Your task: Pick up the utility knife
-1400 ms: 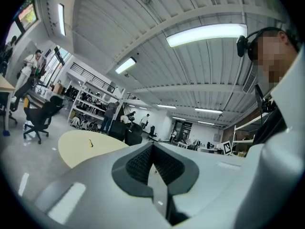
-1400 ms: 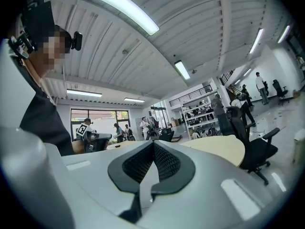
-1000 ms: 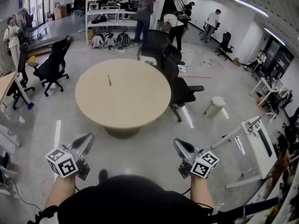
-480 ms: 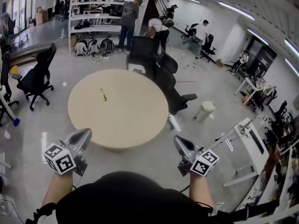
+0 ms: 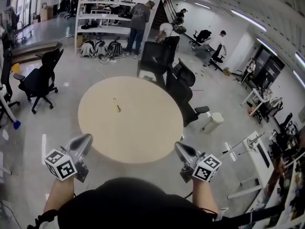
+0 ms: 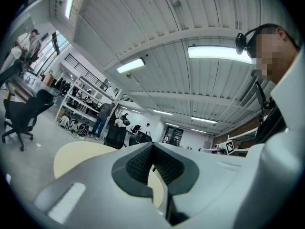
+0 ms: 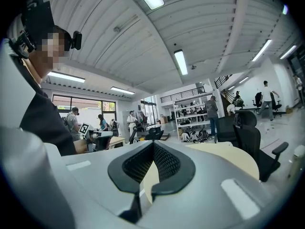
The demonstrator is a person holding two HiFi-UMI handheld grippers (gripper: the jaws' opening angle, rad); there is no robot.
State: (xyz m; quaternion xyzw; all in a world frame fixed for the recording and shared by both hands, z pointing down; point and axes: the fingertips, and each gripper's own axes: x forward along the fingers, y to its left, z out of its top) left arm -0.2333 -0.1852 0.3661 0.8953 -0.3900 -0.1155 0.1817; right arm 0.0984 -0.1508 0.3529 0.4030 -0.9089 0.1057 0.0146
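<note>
- Head view: the small, slim yellowish utility knife (image 5: 116, 105) lies on the round beige worktop (image 5: 143, 128), left of its middle and toward the far side.
- The left tool (image 5: 86, 140) hangs just off the worktop's near left edge, over the grey floor (image 5: 28, 128). Its jaws are pressed together with nothing between them.
- The right tool (image 5: 179, 147) sits at the near right edge, its jaws likewise closed and empty.
- Both tools are well apart from the knife.
- Black office chairs (image 5: 183, 87) stand at the worktop's far right.
</note>
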